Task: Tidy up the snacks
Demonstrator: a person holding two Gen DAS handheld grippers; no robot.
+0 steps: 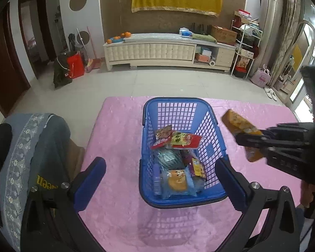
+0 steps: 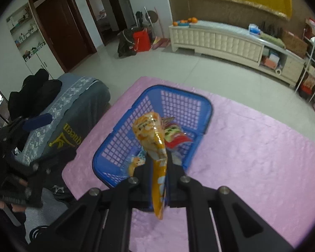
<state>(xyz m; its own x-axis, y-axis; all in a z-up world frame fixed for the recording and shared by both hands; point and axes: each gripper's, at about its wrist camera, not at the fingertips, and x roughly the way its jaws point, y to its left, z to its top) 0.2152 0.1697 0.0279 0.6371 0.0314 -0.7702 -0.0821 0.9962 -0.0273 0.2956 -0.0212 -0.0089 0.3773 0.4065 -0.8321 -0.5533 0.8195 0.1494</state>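
- Currently, an orange snack packet (image 2: 157,145) is held clamped between the closed jaws of the right tongs (image 2: 160,168); its upper end is seen in the air over the blue basket (image 2: 208,109), and its lower end hangs down past the jaws.
- From the left wrist view, the same packet (image 1: 239,124) is seen off the basket's right side, above the pink cloth (image 1: 119,138) that covers the tabletop.
- The left tongs (image 1: 159,180) are held wide apart, with nothing gripped; the near end of the basket (image 1: 178,201) is framed between the blue pads (image 1: 94,176).
- Several wrapped snacks are seen lying in the basket: a red packet (image 1: 161,136), a yellow-and-red packet (image 1: 184,139) beside it, and a clear-wrapped round cake (image 1: 176,181) at the near end.
- A chair draped in blue-grey fabric (image 1: 31,147) is seen just beside the tabletop's left edge.
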